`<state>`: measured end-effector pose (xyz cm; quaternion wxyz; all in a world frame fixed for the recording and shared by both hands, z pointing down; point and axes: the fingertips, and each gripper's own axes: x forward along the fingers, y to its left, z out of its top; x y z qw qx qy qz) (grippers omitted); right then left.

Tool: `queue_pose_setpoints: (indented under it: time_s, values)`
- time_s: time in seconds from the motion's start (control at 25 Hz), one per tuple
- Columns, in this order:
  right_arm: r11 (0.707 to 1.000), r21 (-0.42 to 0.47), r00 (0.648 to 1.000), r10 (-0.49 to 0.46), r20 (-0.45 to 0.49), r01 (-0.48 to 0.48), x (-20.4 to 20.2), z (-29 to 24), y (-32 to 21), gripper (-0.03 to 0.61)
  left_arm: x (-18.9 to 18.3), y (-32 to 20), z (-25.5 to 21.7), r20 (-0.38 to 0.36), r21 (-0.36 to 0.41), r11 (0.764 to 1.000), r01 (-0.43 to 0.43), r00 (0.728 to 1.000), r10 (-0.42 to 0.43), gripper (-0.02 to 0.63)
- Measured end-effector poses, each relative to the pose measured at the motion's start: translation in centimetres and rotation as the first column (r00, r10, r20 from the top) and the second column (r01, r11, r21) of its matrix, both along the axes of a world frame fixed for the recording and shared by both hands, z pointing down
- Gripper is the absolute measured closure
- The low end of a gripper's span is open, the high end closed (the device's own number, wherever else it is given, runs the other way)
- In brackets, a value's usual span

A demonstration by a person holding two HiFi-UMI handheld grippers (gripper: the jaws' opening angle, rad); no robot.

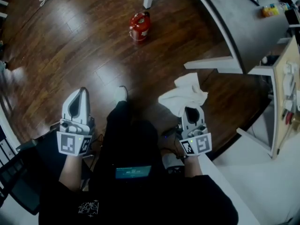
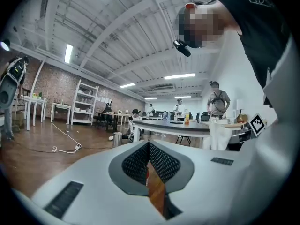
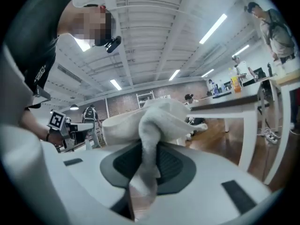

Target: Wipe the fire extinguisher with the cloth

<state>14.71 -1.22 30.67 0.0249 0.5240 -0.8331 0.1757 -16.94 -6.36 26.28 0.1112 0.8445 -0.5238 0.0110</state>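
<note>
A dark brown wooden floor [image 1: 84, 46] with a glossy sheen spreads across the room, and a white cable [image 1: 43, 0] lies looped on it at the far left. A long grey-topped counter [image 1: 243, 27] on white legs curves along the right. In the left gripper view, a brick wall [image 2: 56, 90] runs behind a white shelf unit [image 2: 84, 102], and a small bin [image 2: 117, 138] stands on the floor. Overhead, white beams [image 2: 140, 27] cross the ceiling between lit strip lights [image 2: 179, 76]
</note>
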Motion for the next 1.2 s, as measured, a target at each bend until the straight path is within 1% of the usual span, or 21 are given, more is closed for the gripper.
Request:
queue_pose_setpoints:
  time_s: [0.12, 0.2, 0.32, 0.44, 0.56, 0.72, 0.84, 0.96, 1.08, 1.2]
  values:
    - [1.0, -0.008, 0.999, 0.005, 0.034, -0.005, -0.5, -9.0, 2.1, 0.483, 0.6, 1.5, -7.7, -0.006, -0.011, 1.0, 0.0, 1.0, 0.0, 0.612]
    - [1.0, -0.006, 0.999, -0.014, 0.038, 0.014, -0.9, -14.1, 3.5, 0.482, 1.2, 2.6, -12.6, -0.012, -0.005, 1.0, -0.009, 1.0, 0.008, 0.612]
    - [0.999, 0.022, 0.999, -0.05, 0.022, 0.049, -1.6, -19.5, 4.9, 0.482, 2.6, 4.1, -18.7, -0.04, 0.047, 0.998, -0.038, 0.998, 0.04, 0.612]
    - [0.995, 0.056, 0.997, -0.078, 0.006, 0.078, -2.3, -23.4, 6.5, 0.482, 3.9, 6.4, -22.9, -0.053, 0.088, 0.994, -0.058, 0.997, 0.063, 0.612]
    - [0.991, 0.093, 0.996, -0.092, -0.002, 0.092, -2.6, -26.3, 7.7, 0.482, 5.1, 8.2, -24.8, -0.04, 0.09, 0.994, -0.062, 0.997, 0.066, 0.612]
    - [0.991, 0.096, 0.995, -0.09, -0.047, 0.094, -2.5, -28.2, 9.7, 0.483, 6.7, 10.9, -26.4, -0.041, 0.073, 0.996, -0.053, 0.998, 0.056, 0.612]
    - [0.99, 0.099, 0.994, -0.099, -0.04, 0.103, -2.9, -29.2, 11.3, 0.483, 7.6, 13.1, -26.7, -0.037, 0.059, 0.997, -0.052, 0.998, 0.055, 0.611]
    - [0.987, 0.105, 0.993, -0.116, -0.029, 0.118, -3.1, -30.1, 12.6, 0.483, 8.4, 14.9, -26.9, -0.05, 0.043, 0.998, -0.047, 0.998, 0.049, 0.611]
    - [0.987, 0.108, 0.993, -0.113, -0.025, 0.115, -2.7, -30.6, 14.5, 0.482, 9.2, 16.6, -27.9, -0.063, 0.061, 0.997, -0.05, 0.997, 0.054, 0.611]
    - [0.987, 0.12, 0.994, -0.106, 0.002, 0.105, -2.7, -31.4, 16.1, 0.482, 9.6, 18.0, -29.1, -0.069, 0.086, 0.994, -0.062, 0.995, 0.068, 0.611]
